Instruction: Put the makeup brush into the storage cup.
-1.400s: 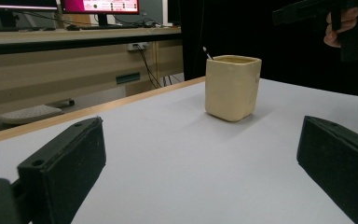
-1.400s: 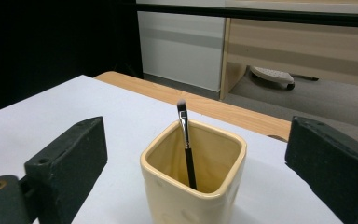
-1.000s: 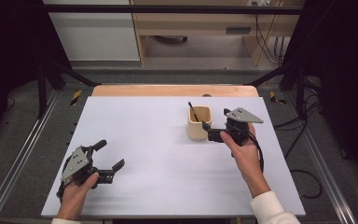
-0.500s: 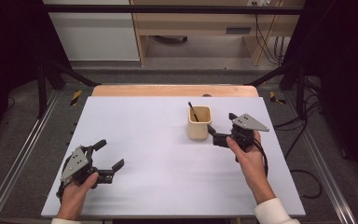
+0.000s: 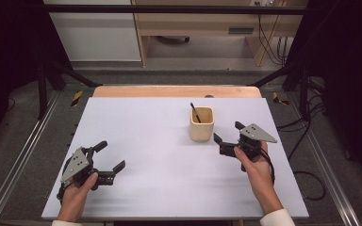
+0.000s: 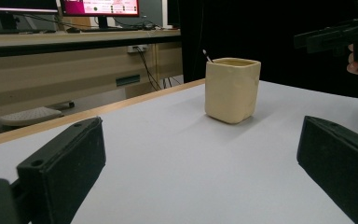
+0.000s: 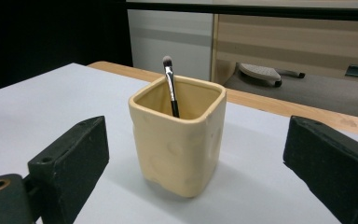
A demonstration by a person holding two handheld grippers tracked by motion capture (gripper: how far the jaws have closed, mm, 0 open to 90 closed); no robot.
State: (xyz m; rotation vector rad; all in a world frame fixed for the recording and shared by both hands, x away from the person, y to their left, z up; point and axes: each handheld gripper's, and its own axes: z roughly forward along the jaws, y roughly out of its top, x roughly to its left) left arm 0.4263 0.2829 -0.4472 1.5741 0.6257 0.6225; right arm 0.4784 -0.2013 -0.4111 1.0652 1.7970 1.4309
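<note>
Cream ceramic cup [image 5: 201, 124] unlabelled, brush [image 7: 171, 86] inside, right claw [image 5: 226, 135] apart nearby, left claw [image 5: 110, 156] apart

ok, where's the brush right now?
The brush stands in the cup, right of centre on the table in the high view, just beyond the open right gripper.
</note>
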